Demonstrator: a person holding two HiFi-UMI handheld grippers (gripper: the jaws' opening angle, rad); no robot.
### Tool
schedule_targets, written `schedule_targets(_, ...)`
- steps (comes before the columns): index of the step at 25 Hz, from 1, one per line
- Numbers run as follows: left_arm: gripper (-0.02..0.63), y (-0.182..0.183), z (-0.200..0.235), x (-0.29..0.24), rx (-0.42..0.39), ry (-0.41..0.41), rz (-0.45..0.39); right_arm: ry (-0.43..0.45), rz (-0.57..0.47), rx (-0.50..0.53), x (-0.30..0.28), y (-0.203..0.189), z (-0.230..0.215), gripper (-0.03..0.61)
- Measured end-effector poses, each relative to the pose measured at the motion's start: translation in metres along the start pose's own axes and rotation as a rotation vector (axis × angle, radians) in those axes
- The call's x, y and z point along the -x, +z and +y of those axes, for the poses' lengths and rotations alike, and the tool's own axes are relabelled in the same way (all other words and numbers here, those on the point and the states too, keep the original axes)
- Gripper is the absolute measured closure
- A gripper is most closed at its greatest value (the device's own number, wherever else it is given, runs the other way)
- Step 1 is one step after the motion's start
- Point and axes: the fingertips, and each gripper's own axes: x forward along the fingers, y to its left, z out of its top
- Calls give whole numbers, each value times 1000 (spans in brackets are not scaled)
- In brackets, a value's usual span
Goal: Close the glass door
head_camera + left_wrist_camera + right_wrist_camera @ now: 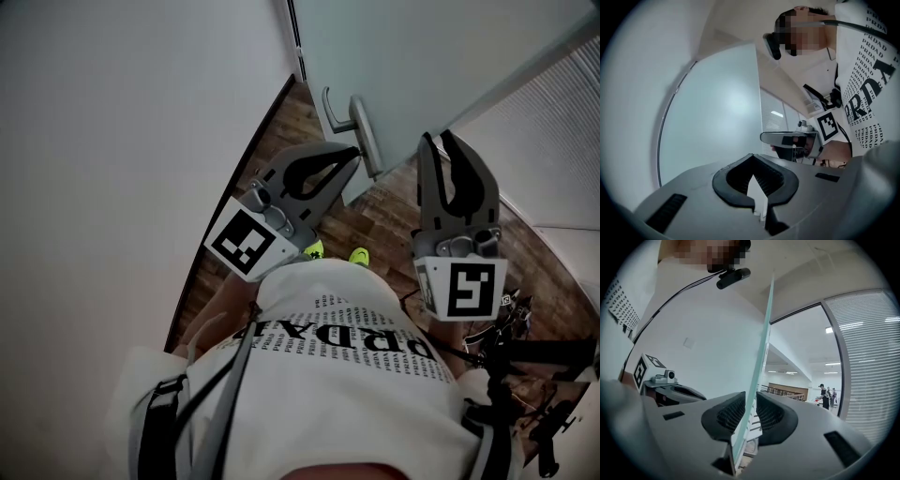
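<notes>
Now right tool (pixel 439 137) pinches glass door (pixel 422 56) edge; left tool (pixel 354 152) closed, empty (tips near handle (pixel 364 129)).

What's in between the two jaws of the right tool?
The edge of the glass door. The right gripper view shows it running up between the jaws of the right tool, which close on it from both sides.
</notes>
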Motion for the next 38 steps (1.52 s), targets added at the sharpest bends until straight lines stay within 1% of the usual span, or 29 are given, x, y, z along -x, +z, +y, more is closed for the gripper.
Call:
schedule_targets(13, 615, 3, -5, -14, 20, -58, 22, -61, 42, 15, -1, -2, -25, 543)
schedule_targets(16, 615, 5, -5, -16, 15, -67, 23, -52, 47, 21, -5, -1, -25, 543)
schedule_targets(20, 615, 6, -2, -15, 3, -54, 14, -29, 43, 30, -10, 2, -16, 541)
schedule_targets(24, 615, 6, -3, -12, 10, -46, -1, 2, 54, 31, -12, 2, -4, 538)
schedule_targets(28, 615, 6, 2, -14, 5, -52, 3, -12, 60, 39, -15, 4, 0, 538)
schedule_targets(32, 615, 10, 3, -14, -28, -51, 13, -11, 44, 36, -14, 10, 0, 537)
schedule_targets(35, 615, 14, 3, -13, -33, -43, 6, -13, 38, 36, -12, 12, 0, 537)
schedule_targets(38, 615, 14, 2, -13, -38, -51, 12, -9, 39, 34, -9, 11, 0, 535)
